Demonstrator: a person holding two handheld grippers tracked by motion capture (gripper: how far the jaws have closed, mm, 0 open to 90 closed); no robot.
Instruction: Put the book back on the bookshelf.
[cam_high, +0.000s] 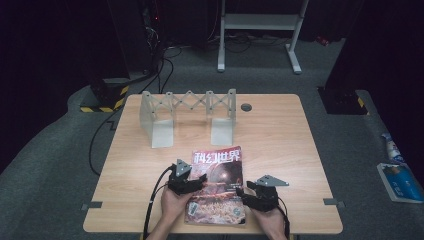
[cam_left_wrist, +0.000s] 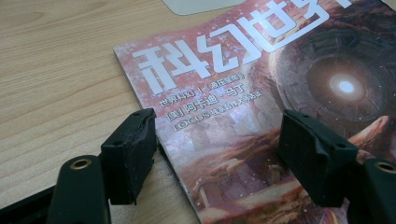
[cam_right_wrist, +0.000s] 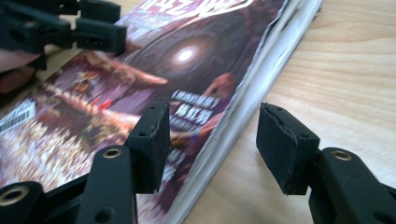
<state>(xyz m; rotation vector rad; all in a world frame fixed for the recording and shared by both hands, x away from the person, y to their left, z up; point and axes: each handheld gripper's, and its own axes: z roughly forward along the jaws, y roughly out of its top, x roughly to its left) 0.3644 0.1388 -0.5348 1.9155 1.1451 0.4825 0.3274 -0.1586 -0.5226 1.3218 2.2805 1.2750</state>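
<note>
a magazine lies flat on the wooden table, low in the centre of the high view, its bottom edge close to the table's near edge. its cover is reddish-pink and brown, with large white chinese characters across the top and smaller white lines of text under them. in the middle of the cover sits a dark round structure with a bright white glow at its core, ringed by rust-coloured, rocky shapes; the lower part is a busy speckle of pale and orange marks. a small white barcode patch sits at the lower left corner of the cover. in the right gripper view the page block shows as a pale, slightly ragged edge.

the left gripper sits over the magazine's left edge, lower centre of the high view. in the left gripper view its jaws stand apart, one over bare wood, the other over the cover, gripping nothing.

the right gripper is at the magazine's right edge. in the right gripper view its jaws are spread, straddling the page edge without pressing on it.

a grey expandable rack stands in the upper part of the table, well apart from the magazine.
</note>
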